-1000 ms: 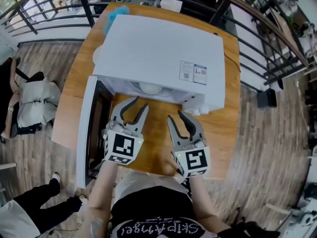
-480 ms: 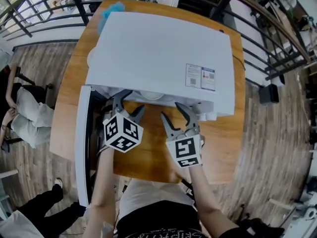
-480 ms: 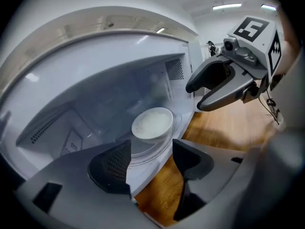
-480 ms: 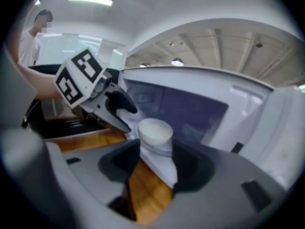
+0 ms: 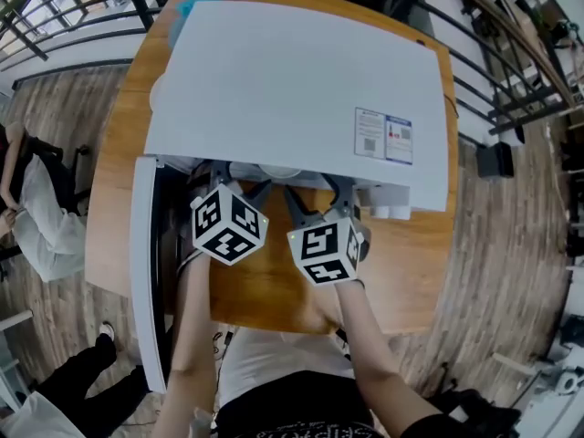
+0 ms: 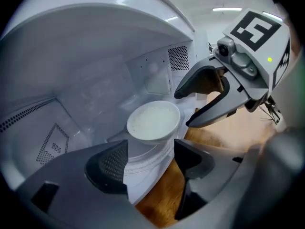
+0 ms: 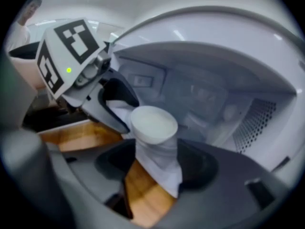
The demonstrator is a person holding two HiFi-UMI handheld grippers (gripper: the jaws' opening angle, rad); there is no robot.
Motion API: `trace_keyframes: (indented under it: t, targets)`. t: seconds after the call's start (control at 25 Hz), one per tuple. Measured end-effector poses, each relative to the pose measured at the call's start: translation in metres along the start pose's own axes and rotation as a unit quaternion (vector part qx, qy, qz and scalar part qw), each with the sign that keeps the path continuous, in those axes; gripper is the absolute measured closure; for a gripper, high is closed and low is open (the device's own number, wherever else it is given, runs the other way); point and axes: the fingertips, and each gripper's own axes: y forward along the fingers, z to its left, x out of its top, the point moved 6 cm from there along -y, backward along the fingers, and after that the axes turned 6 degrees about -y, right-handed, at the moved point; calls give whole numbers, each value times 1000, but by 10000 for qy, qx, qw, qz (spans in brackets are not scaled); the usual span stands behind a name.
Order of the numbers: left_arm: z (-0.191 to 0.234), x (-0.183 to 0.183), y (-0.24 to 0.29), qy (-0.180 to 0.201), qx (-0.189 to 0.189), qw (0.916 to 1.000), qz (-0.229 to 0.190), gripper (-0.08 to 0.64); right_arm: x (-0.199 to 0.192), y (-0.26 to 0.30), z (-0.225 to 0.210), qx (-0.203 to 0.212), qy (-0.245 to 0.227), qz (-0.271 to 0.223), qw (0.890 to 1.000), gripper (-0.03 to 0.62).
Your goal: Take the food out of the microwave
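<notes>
— Wooden table: what changed at the microwave?
— I lowered the left claw and right claw to its mouth. Both had just opened and were empty. The food bowl sat inside, so grasping came next.

The head view looks steeply down from above the microwave and the counter. Each gripper view sits close behind its own jaws and faces into the open cavity. Both share the white bowl, just ahead of the left gripper and the right gripper. Each view also shows the other gripper beside it.
</notes>
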Motion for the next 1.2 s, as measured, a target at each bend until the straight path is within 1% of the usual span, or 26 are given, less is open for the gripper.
trace_keyframes:
  t: [0.16,0.28,0.4,0.52,0.64,0.84,1.2]
  targets:
    - [1,2,2,-68,-110,9999,-75,244,1,7,1,-8,136,151,9998,328]
    - [-1,3,4,-49,-211,9997,-97,244,0,11,2,-36,215,215,9995,328]
    - [-3,4,5,-171,-314,9992,-198,245,4,15,2,-74,170,73,9998,328]
    - [-3,4,6,-258,-269,9989,-274,247,3,18,2,-66,195,-72,9998,328]
    - [-2,5,4,-428,-325,9980,-347,264,3,17,2,-26,254,-117,9996,330]
    - [-3,5,3,-487,-257,9977,-395,272,3,16,1,-42,211,-128,9997,330]
    - [-9,8,-1,-269,-88,9989,-376,273,2,12,3,-75,319,-163,9993,331]
